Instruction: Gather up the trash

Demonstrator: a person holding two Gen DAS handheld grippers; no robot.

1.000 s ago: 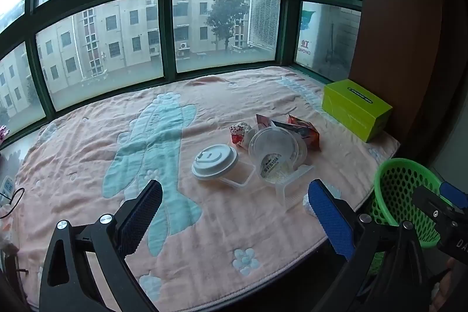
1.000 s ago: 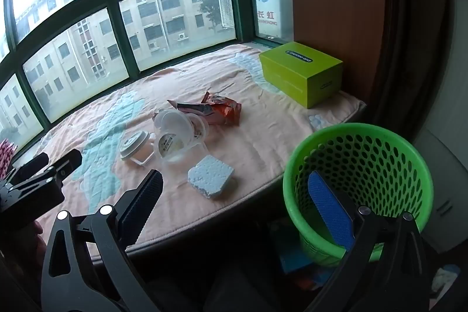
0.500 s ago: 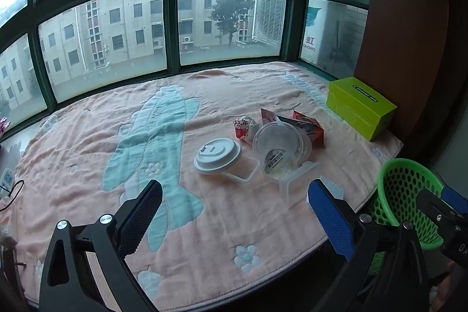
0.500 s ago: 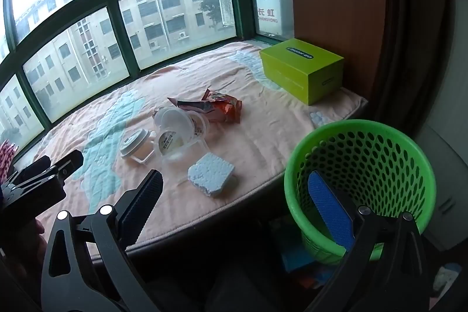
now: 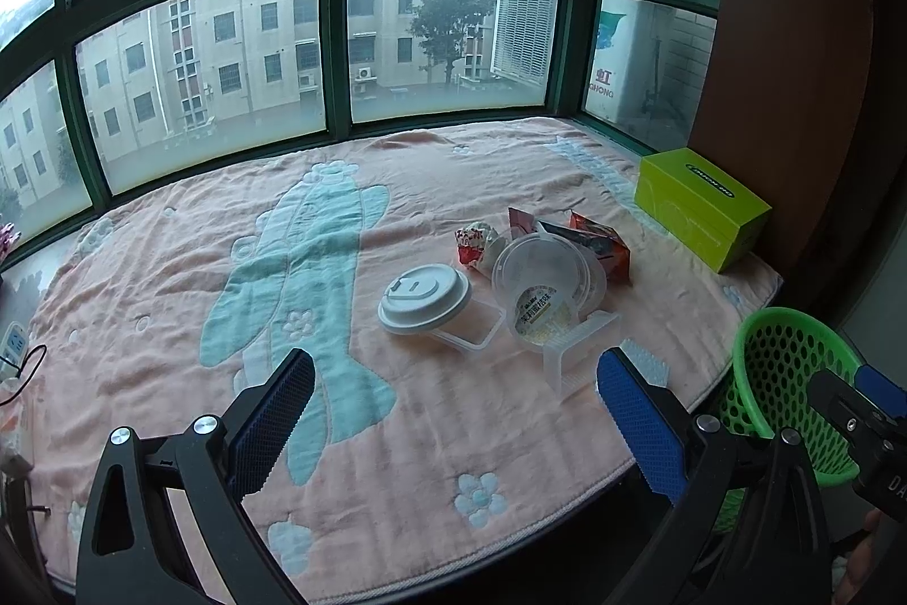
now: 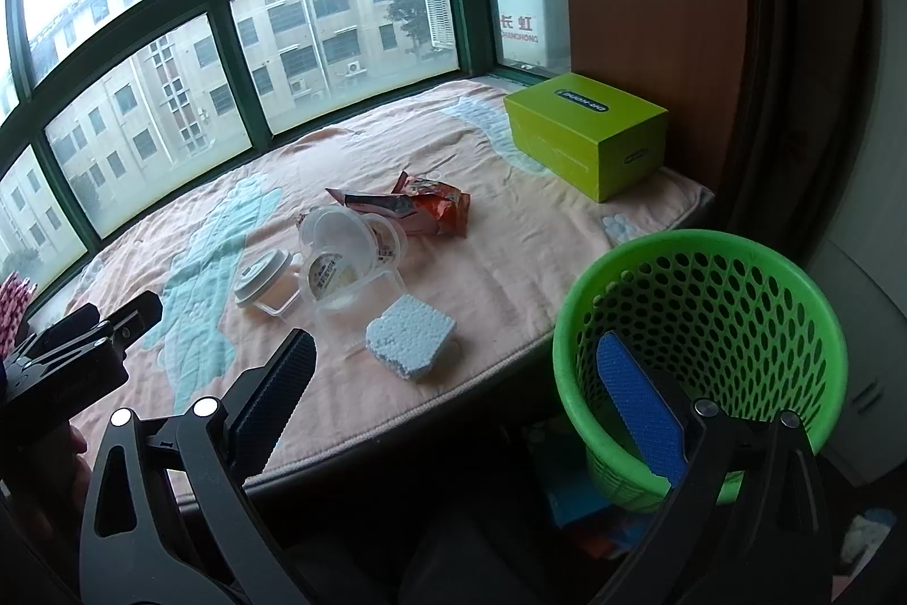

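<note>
Left tongs (image 5: 453,412) edged left, both spread over crinkly wrapper (image 6: 422,207), mesh basket (image 6: 703,321).

Green-framed bay window (image 5: 334,49), pink blanket (image 5: 170,299), brown wall (image 6: 652,9)

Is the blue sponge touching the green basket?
Apart. The right wrist view shows the blue sponge lying on the blanket, with blanket edge and a dark gap between it and the green basket, which stands beyond the edge.
</note>
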